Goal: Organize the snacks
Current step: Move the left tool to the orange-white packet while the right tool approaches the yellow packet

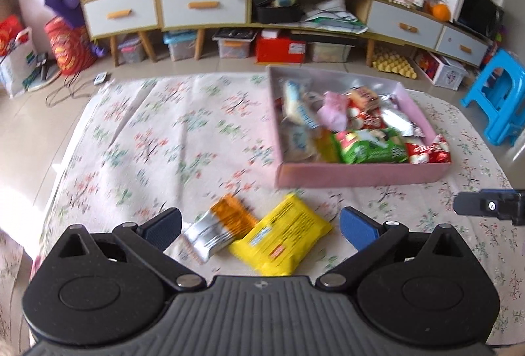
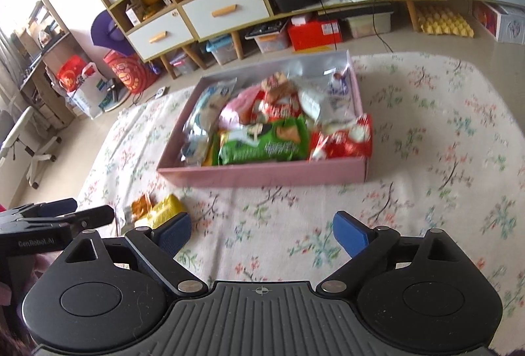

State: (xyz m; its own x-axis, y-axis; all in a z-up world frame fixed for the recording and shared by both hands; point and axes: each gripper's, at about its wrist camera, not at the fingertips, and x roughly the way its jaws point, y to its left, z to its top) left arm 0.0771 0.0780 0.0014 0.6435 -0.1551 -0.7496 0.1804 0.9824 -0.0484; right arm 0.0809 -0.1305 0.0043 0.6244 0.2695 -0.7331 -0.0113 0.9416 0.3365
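Observation:
A pink box (image 1: 361,176) (image 2: 262,173) full of snack packets stands on the flowered cloth. In it lie a green packet (image 1: 370,147) (image 2: 262,141) and red packets (image 2: 344,137). In front of the box lie a yellow packet (image 1: 283,242) (image 2: 167,208) and an orange-and-silver packet (image 1: 218,231) (image 2: 141,206), overlapping. My left gripper (image 1: 261,229) is open, above these two, with neither one gripped. My right gripper (image 2: 262,236) is open over bare cloth, with the two packets at its left. In the right wrist view the left gripper (image 2: 59,218) shows at the left edge.
The flowered cloth (image 1: 157,132) covers the surface. Behind it stand cabinets with drawers (image 1: 203,8), storage bins beneath, and a blue stool (image 1: 498,93) at the right. Bags (image 2: 128,73) and a white chair (image 2: 23,139) stand at the left on the floor.

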